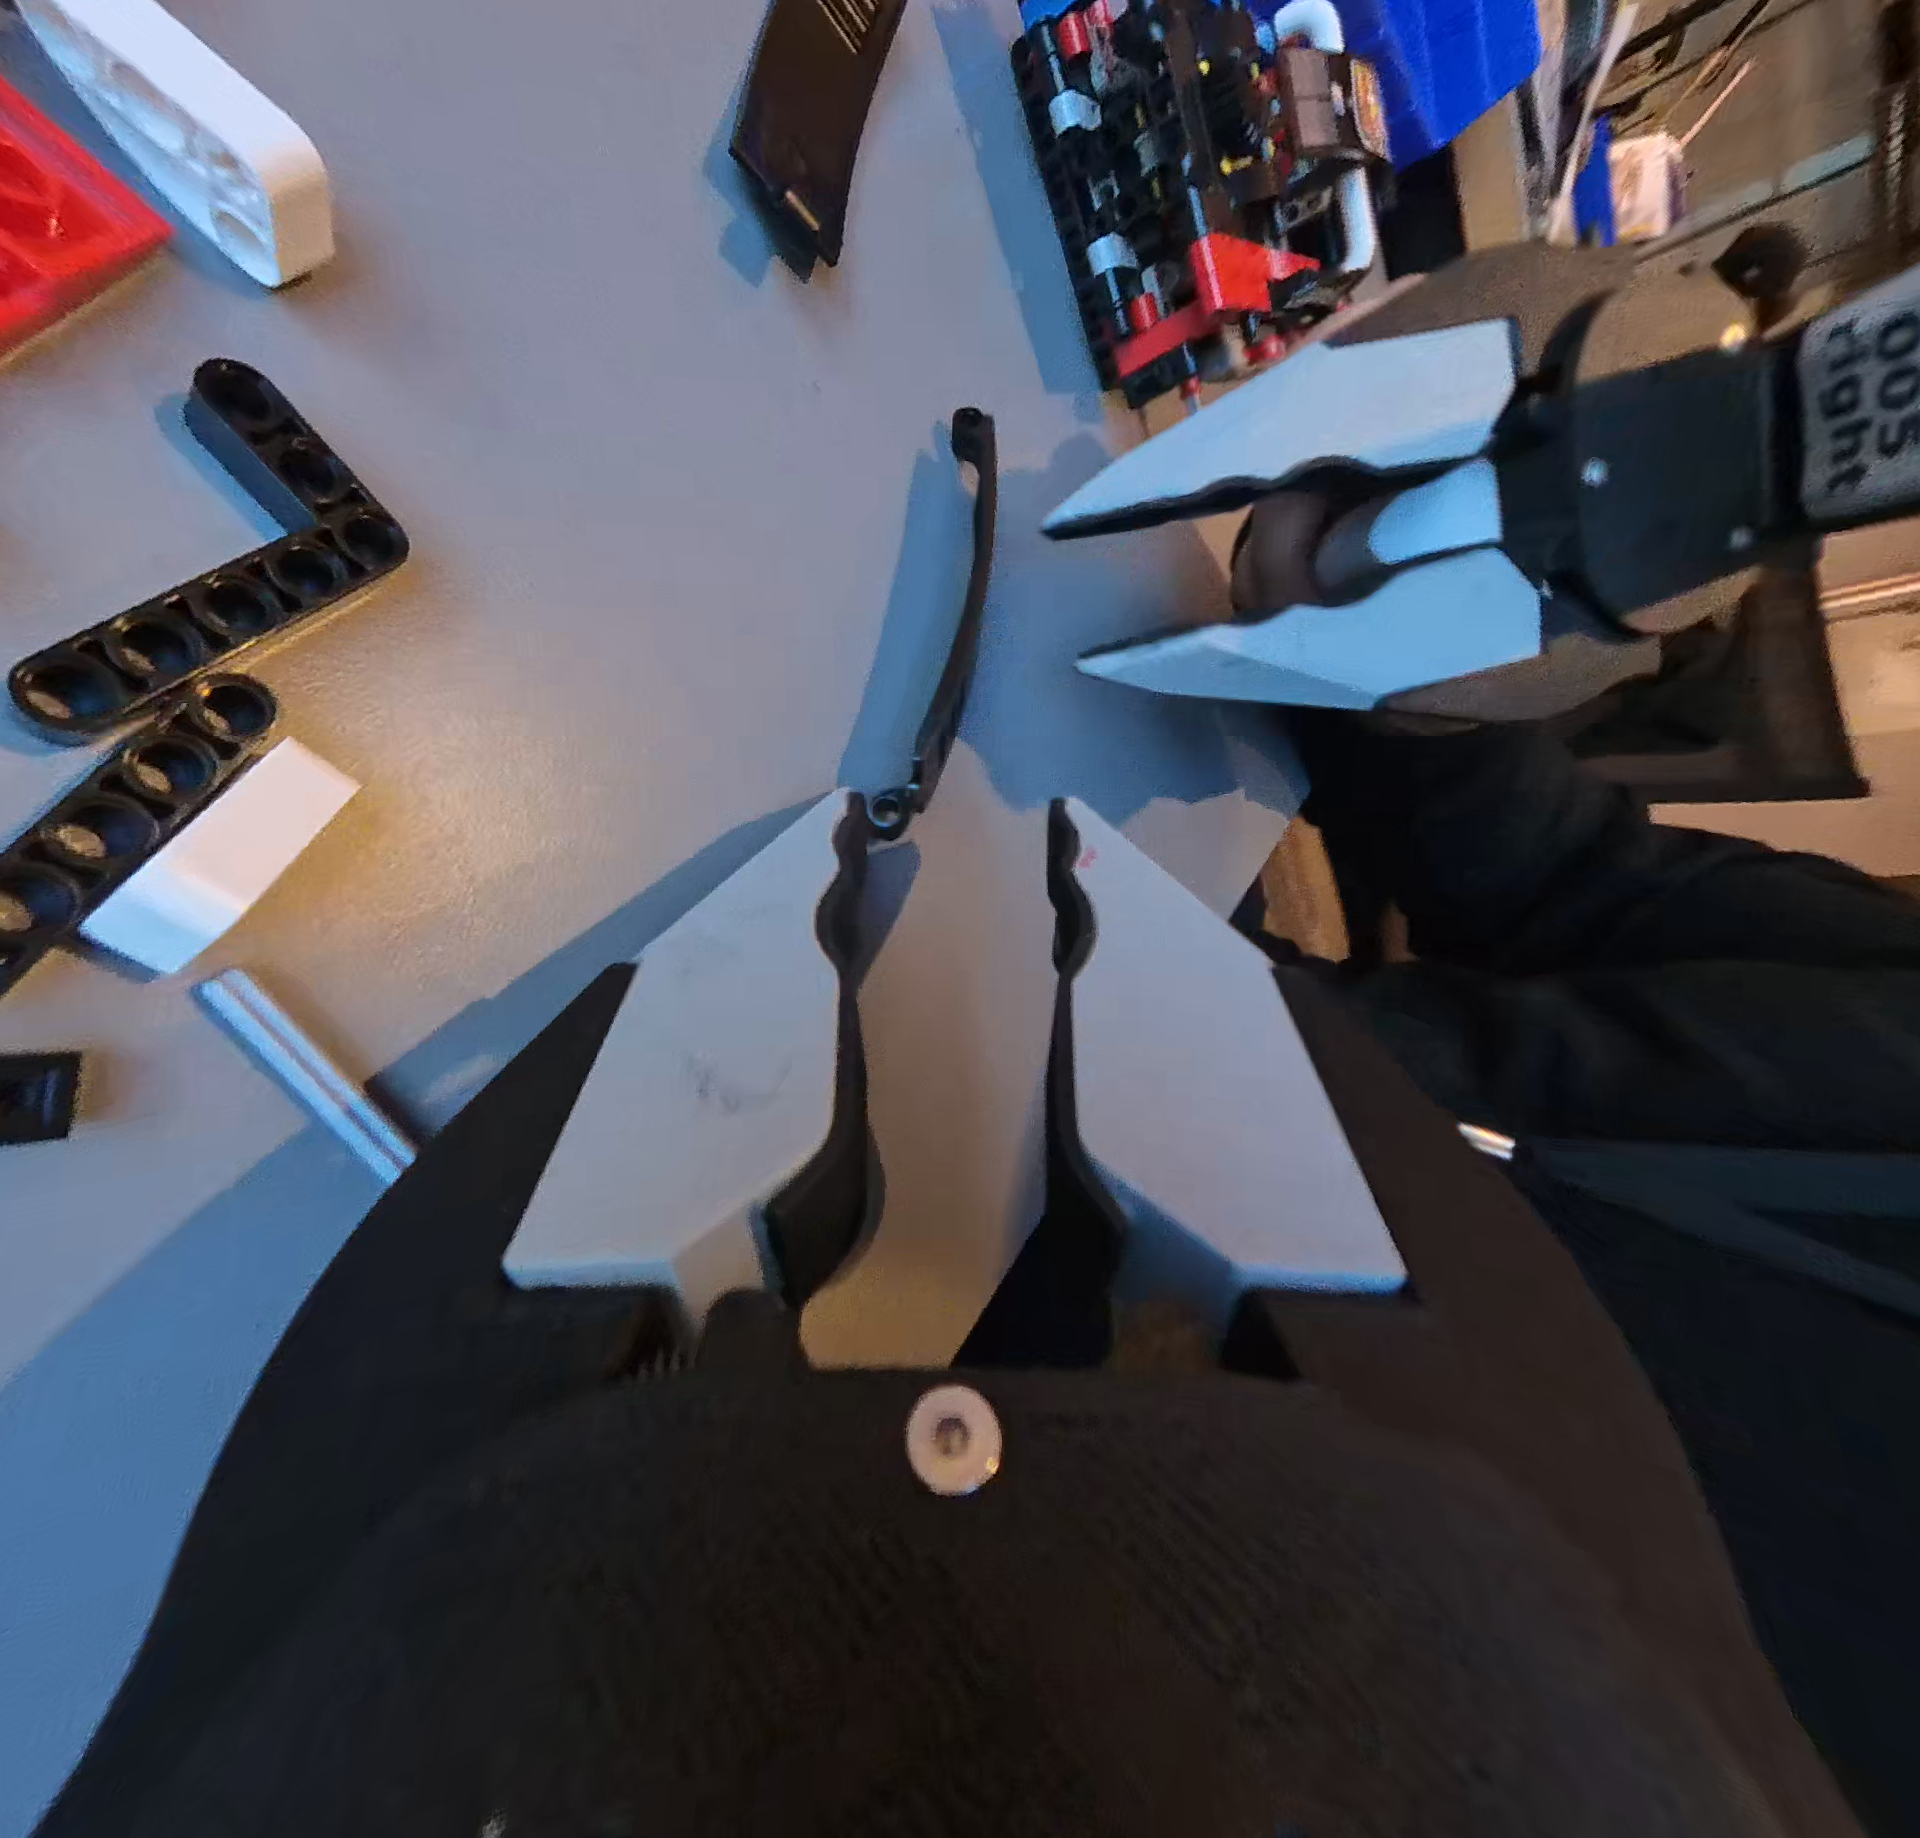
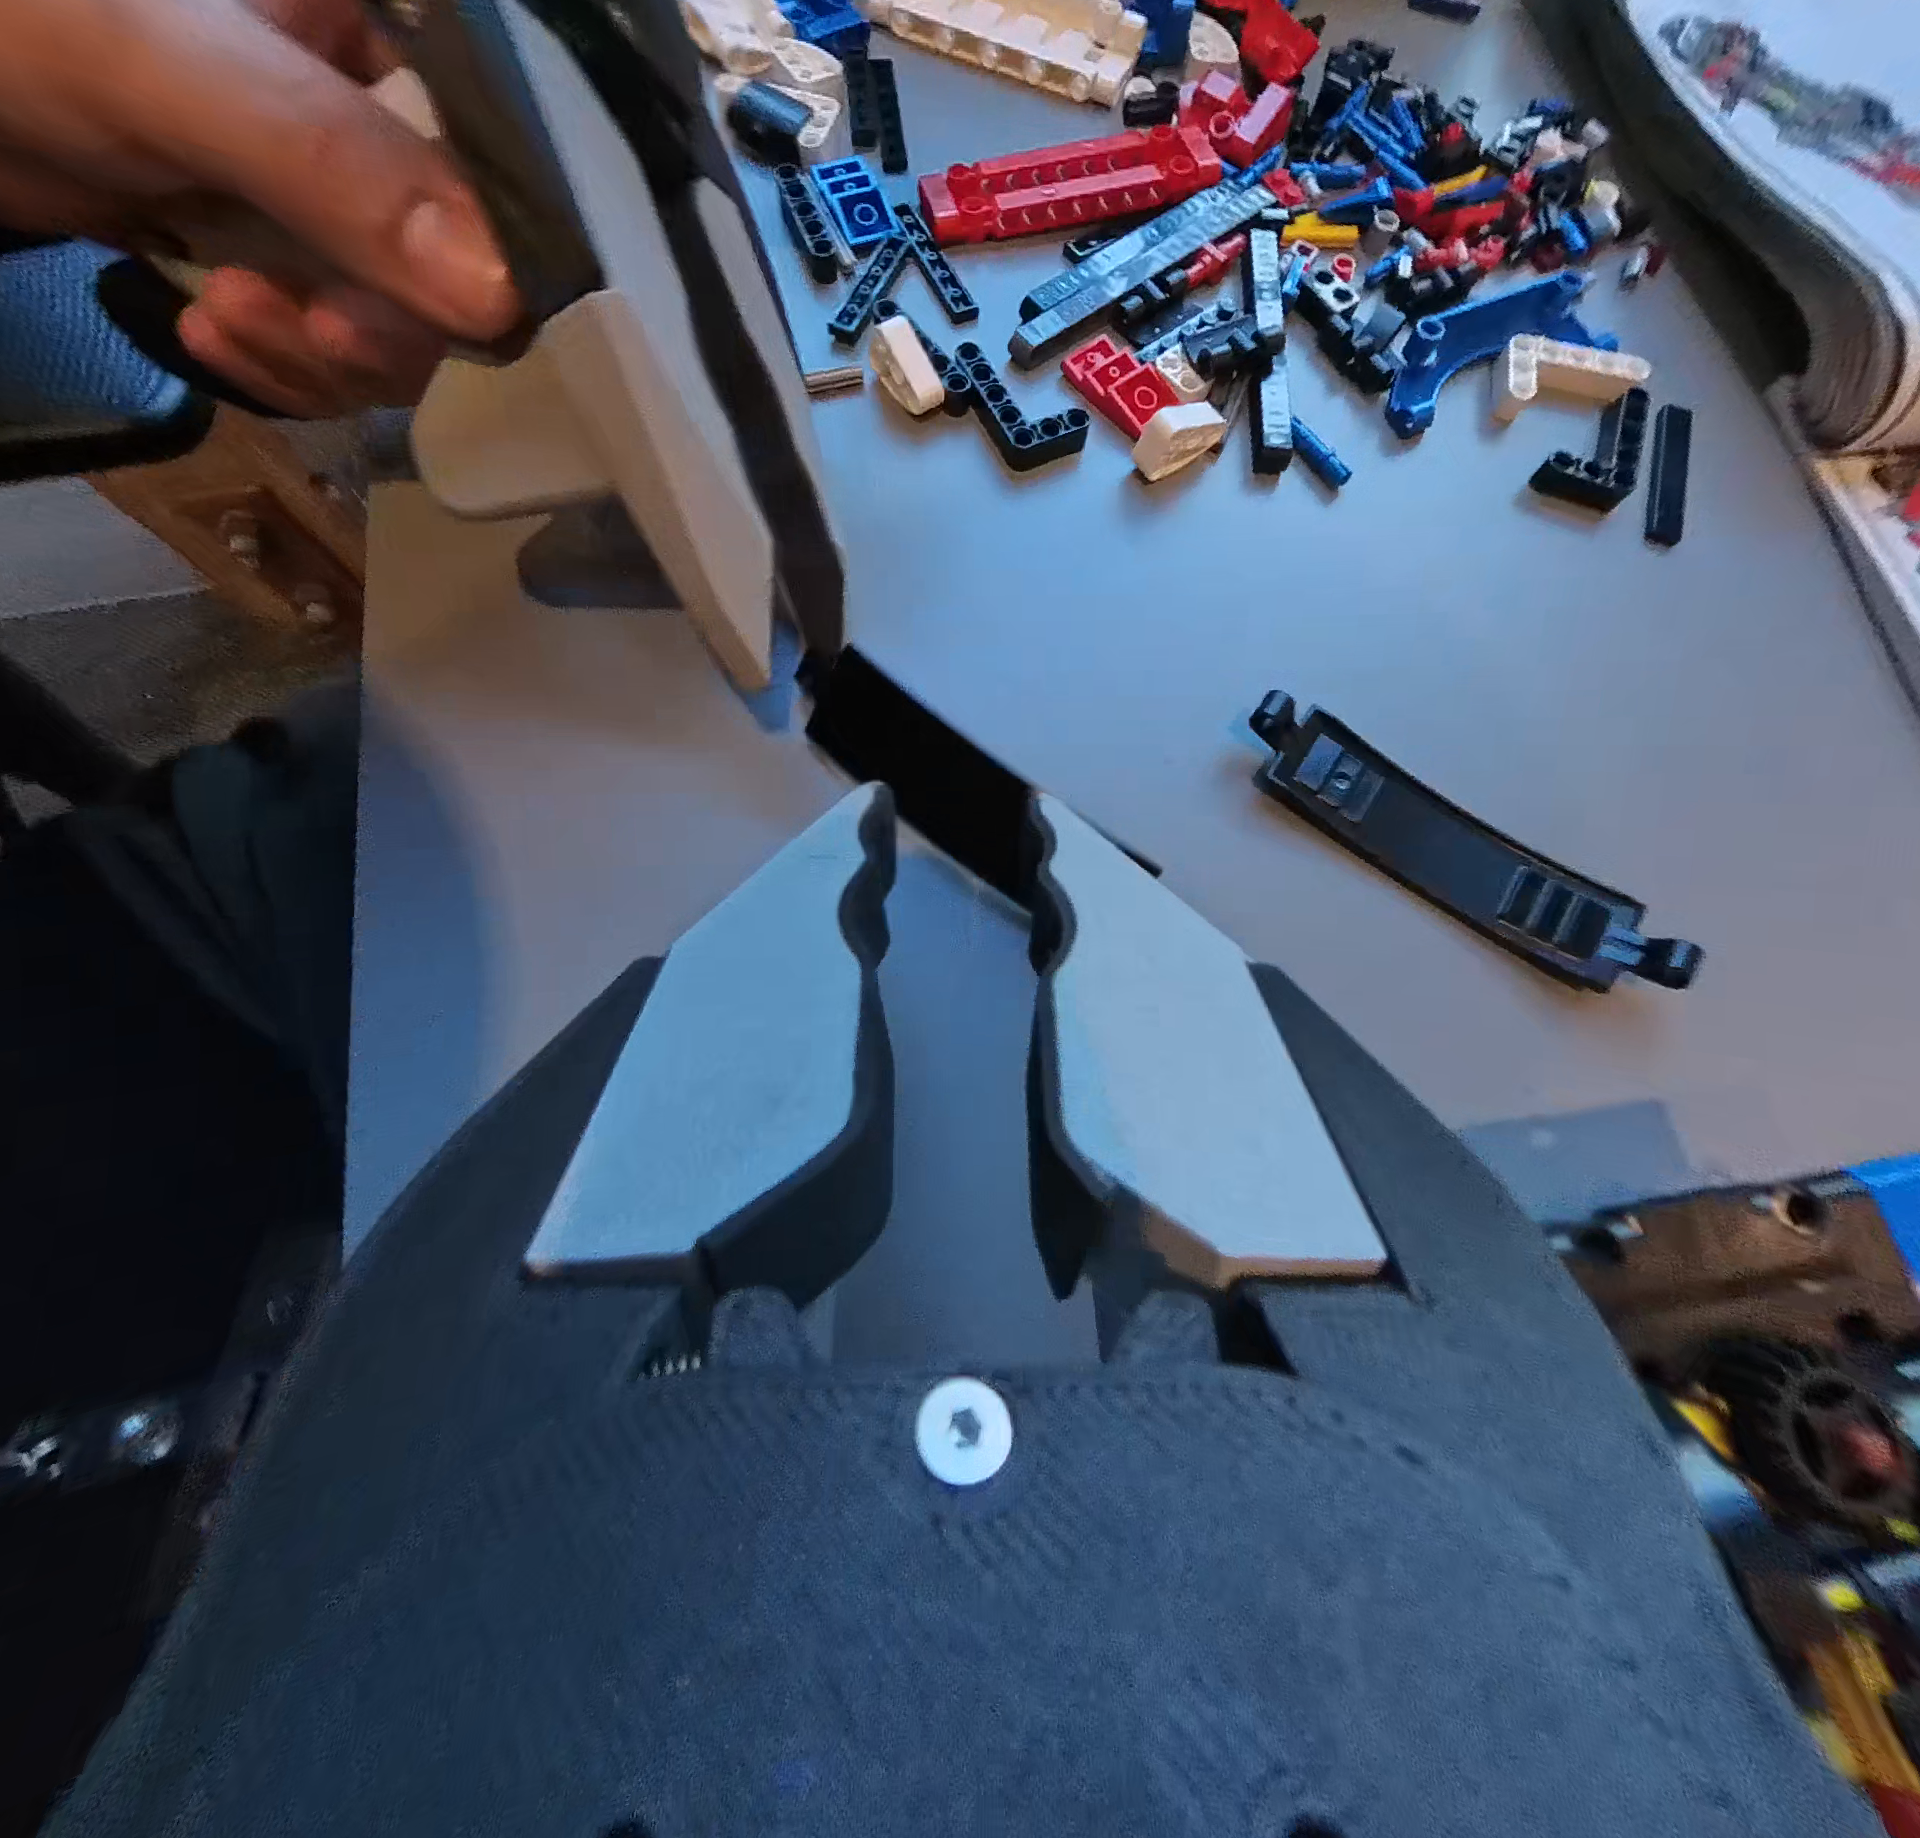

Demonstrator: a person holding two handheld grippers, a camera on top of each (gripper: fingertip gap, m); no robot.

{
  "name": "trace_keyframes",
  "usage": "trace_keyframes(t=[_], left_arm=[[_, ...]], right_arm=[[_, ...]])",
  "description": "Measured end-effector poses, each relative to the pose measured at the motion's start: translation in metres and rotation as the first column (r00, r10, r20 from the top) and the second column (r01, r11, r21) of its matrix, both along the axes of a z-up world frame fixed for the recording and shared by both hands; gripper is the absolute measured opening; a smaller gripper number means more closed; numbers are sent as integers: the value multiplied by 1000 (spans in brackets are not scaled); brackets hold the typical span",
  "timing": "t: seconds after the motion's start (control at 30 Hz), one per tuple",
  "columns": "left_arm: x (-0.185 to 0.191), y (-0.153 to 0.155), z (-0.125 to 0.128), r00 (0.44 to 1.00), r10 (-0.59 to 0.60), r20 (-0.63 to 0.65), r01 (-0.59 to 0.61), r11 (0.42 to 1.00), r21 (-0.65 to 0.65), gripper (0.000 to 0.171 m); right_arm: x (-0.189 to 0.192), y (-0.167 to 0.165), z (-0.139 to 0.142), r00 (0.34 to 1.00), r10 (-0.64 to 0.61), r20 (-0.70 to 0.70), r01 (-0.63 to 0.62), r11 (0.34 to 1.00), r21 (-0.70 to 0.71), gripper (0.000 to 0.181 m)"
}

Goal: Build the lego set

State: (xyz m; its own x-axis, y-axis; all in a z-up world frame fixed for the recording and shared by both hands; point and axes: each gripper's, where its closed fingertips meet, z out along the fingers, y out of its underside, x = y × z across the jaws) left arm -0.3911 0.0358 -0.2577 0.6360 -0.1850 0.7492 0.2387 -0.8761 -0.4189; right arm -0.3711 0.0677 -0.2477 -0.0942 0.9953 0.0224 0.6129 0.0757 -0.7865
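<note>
The left hand-held gripper (image 1: 951, 812) is hovering low over the pale grey counter (image 1: 582, 458) with its jaws parted and nothing between them. A thin curved black plastic panel (image 1: 961, 625), seen edge-on from the left wrist view, is lying just ahead of its left fingertip (image 1: 847, 822); whether that tip is touching the panel's end cannot be told.

The right hand-held gripper (image 2: 961, 832) is also released, its fingers apart, with the same black panel (image 2: 914, 770) stretching from between its tips toward the other gripper; contact cannot be told here either.

A second curved black plastic panel (image 2: 1455, 843) with ribbed detail is lying flat on the counter, well apart to the right. Farther back, a scattered heap of red, blue, black and white plastic bricks (image 2: 1247, 230) is spreading across the counter, with an open instruction booklet (image 2: 1766, 126) beside it.

In the left wrist view, the partly built black, red and blue model (image 1: 1174, 178) is sitting near the counter's far edge, and a black L-shaped beam with round holes (image 1: 218, 562) is lying at the left.
</note>
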Motion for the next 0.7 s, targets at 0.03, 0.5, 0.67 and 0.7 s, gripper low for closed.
trace_keyframes(t=[0.03,0.5,0.67,0.7], left_arm=[[-1,-2,0,1000,-7,-18,7,1000,5,33],[-21,57,36,789,-186,-586,359,913,194,45],[-4,90,12,723,-345,-598,459,888,42,50],[-1,93,8,715,-368,-594,468,883,17,49]], right_arm=[[-5,-1,-3,1000,-2,12,2,1000,-16,16],[64,25,63,964,-181,-197,173,983,-56,9],[112,45,73,928,-290,-235,271,956,-110,10],[119,48,73,922,-304,-241,284,952,-115,10]])
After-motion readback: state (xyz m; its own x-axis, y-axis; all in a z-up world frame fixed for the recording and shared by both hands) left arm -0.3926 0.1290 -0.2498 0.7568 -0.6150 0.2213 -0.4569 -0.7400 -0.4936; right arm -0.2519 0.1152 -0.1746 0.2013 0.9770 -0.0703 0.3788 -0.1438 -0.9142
